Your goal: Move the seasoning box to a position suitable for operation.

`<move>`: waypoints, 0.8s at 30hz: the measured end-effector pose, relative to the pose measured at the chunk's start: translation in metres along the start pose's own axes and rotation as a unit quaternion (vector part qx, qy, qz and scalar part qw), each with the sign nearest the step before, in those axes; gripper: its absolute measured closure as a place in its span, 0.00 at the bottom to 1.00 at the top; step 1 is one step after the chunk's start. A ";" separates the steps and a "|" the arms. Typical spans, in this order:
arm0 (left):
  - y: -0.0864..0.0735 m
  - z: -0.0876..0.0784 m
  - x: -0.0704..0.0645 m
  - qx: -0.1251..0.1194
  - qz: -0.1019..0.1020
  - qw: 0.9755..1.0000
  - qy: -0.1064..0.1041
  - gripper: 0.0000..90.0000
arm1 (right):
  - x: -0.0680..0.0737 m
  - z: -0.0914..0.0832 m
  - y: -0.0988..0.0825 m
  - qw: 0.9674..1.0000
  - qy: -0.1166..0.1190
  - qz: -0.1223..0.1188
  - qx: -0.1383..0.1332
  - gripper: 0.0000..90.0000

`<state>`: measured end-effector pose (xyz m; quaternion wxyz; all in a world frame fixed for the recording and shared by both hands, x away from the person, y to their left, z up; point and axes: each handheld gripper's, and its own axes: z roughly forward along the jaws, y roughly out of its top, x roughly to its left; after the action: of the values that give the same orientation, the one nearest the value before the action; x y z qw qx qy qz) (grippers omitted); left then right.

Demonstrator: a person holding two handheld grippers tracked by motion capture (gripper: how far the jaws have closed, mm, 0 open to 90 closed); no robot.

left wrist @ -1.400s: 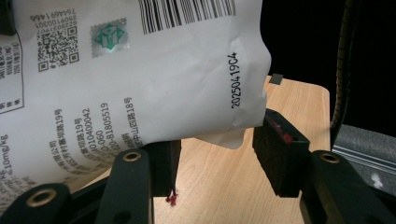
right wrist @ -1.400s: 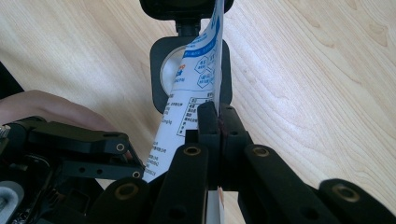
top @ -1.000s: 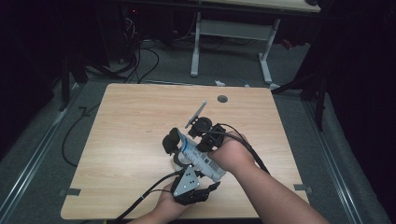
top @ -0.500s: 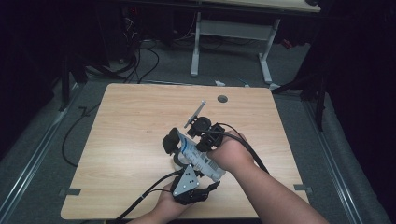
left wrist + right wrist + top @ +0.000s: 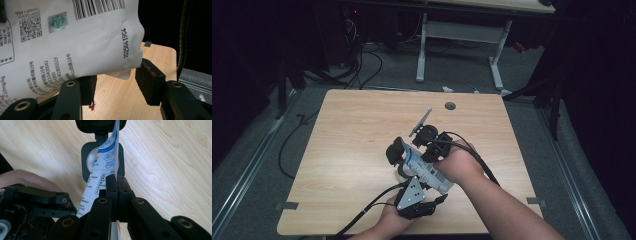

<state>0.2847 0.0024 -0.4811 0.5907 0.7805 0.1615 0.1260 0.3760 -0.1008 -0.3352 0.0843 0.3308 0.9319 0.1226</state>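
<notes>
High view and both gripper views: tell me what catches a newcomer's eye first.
A white printed pouch held above the near middle of the table, between two grippers. The right gripper is clamped on its thin edge. In the left gripper view the left gripper stands apart, the barcoded pouch corner between its jaws.

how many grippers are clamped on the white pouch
1: the right gripper pinches the white pouch's edge shut. The left gripper's jaws stand open around its lower corner.

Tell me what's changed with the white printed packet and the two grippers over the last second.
Nothing visibly changed. The right gripper stays shut on the edge of the white printed plastic packet, the left gripper stays part-open around the packet's bottom corner, and both hands hold still above the light wooden table.
</notes>
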 end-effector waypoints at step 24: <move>0.002 0.004 0.003 0.000 0.001 1.000 -0.007 0.59 | -0.004 0.000 -0.001 1.000 -0.005 0.006 -0.001 1.00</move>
<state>0.2887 -0.0003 -0.4797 0.5914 0.7816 0.1568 0.1213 0.3784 -0.1045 -0.3347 0.0882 0.3365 0.9295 0.1222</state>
